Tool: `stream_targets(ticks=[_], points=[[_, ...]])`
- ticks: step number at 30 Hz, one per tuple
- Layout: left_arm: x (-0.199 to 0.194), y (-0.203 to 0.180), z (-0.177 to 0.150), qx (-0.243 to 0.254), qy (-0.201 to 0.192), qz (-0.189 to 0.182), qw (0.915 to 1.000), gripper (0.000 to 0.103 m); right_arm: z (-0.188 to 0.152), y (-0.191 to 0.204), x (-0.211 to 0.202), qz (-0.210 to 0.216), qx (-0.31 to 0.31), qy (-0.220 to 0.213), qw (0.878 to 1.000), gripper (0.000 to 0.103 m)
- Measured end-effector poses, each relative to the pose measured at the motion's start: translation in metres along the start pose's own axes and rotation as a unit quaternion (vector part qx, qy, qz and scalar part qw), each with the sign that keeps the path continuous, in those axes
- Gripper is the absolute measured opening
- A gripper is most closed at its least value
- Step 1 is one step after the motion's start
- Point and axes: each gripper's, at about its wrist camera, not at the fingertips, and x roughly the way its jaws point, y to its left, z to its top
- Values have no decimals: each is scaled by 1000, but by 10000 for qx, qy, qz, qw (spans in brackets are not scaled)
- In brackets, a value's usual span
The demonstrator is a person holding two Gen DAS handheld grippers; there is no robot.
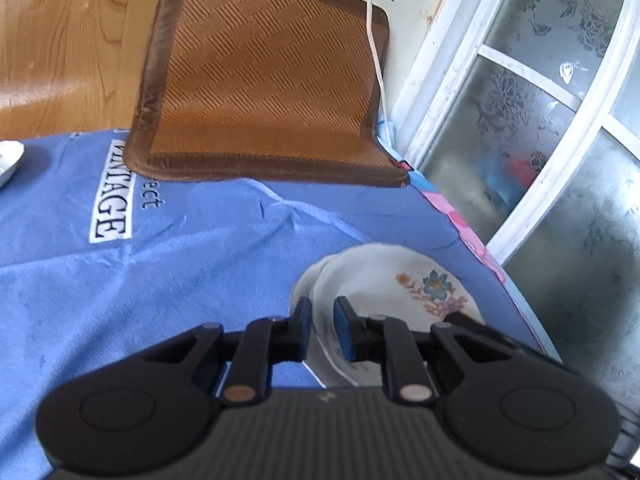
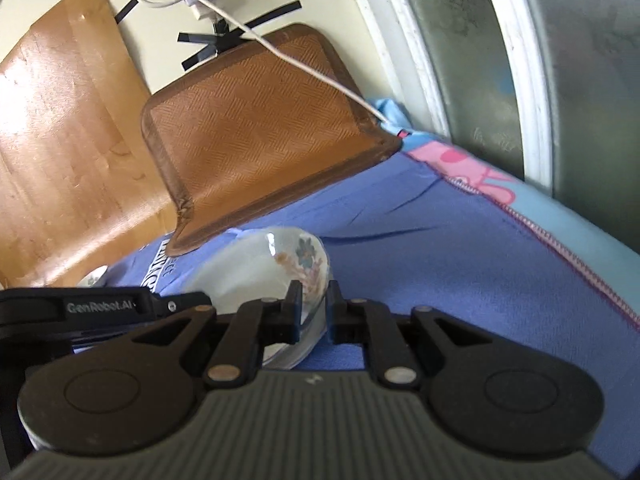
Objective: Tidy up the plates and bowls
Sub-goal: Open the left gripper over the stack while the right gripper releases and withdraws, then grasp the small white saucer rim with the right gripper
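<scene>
Floral plate [image 1: 384, 280]: clamped by left gripper [image 1: 323, 312], stowing pending. Right gripper [image 2: 310, 300]: straddles the rim, grip unclear. Another dish [image 1: 8, 158]: unsorted on blue cloth [image 1: 160, 272].

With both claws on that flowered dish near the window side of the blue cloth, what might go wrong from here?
1. Each claw, left claw and right claw, pinches only the thin rim of the flowered dish; the smooth glaze may slip.
2. The blue cloth is wrinkled and loose; setting the dish down on a fold could leave it tilted.
3. The dish sits close to the cloth's edge by the window; a slip there could send it off.
</scene>
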Motion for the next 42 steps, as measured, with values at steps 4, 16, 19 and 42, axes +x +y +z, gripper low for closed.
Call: stream_targets(ticks=[4,16,19,42], points=[[-15,-3,0,180,-273,117,9994,20,3,0,-8,-125,-3,-365,9993,33],[-83,101,-13,-227,-667,1260,9895,20,-6,79,2,937,-634,-35,9936,33],[-103,156,-19,-664,-728,1796,9788,20,-17,115,19,1369,-856,400,9861,33],[-146,289,-40,-1266,-1211,3298,9276,23,-4,314,245,1055,-265,2263,9679,14]])
